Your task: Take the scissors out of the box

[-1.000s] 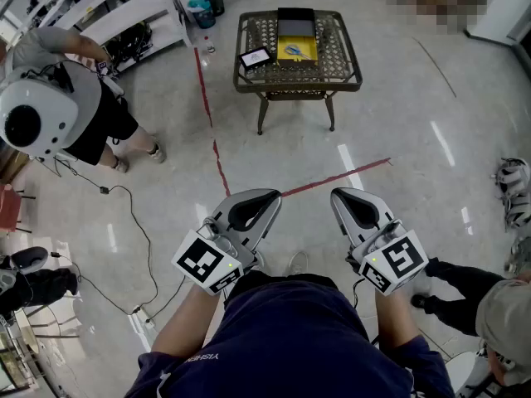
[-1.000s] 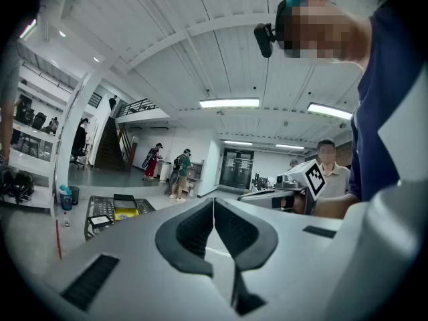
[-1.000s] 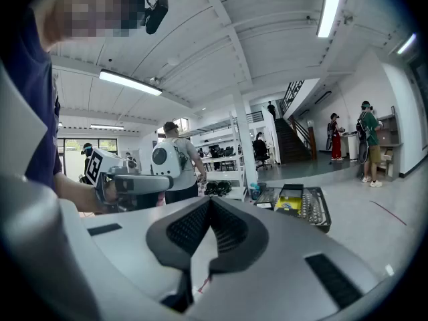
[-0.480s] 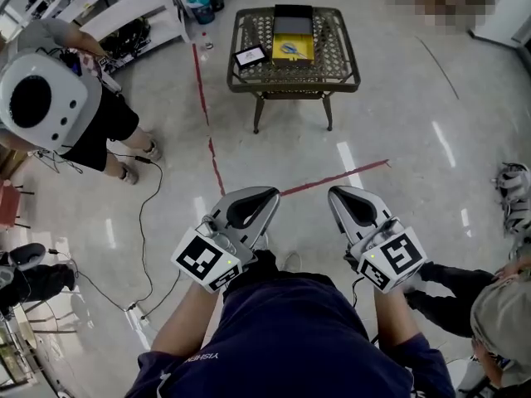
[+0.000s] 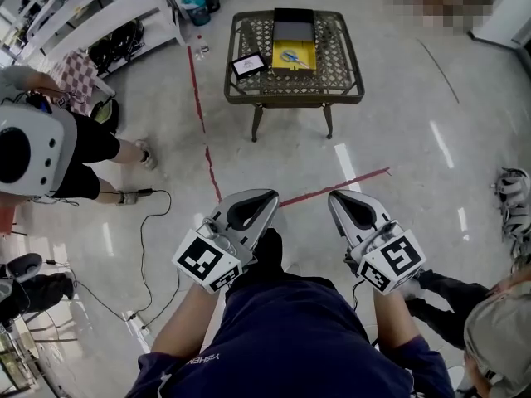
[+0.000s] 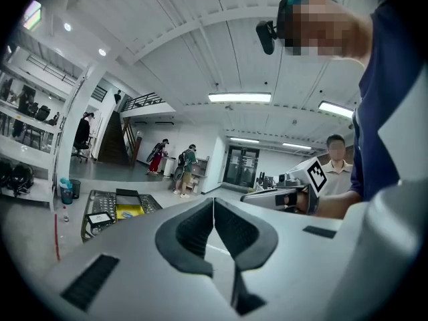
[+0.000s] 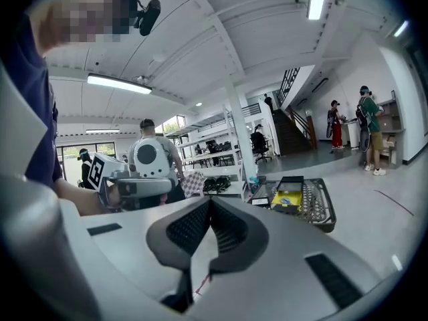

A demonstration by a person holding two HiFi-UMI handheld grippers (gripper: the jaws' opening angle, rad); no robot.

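A yellow open box (image 5: 294, 54) lies on the small wicker table (image 5: 344, 65) far ahead at the top of the head view, its black lid (image 5: 294, 16) behind it. Blue-handled scissors (image 5: 290, 55) lie inside it. The box also shows in the left gripper view (image 6: 130, 211) and the right gripper view (image 7: 289, 199). My left gripper (image 5: 269, 197) and right gripper (image 5: 334, 198) are held side by side in front of my body, well short of the table. Both are shut with nothing between the jaws (image 6: 213, 200) (image 7: 210, 201).
A small dark card (image 5: 248, 65) lies on the table left of the box. A person with a white round backpack (image 5: 29, 152) stands at the left, by a floor cable (image 5: 145, 247). Red tape (image 5: 203, 139) crosses the floor. Another person (image 5: 498, 338) is at the lower right; shelves (image 5: 99, 7) stand at the upper left.
The table sits a little lower in the head view as I come nearer. The person with the white backpack has shifted down and left. Both grippers stay shut.
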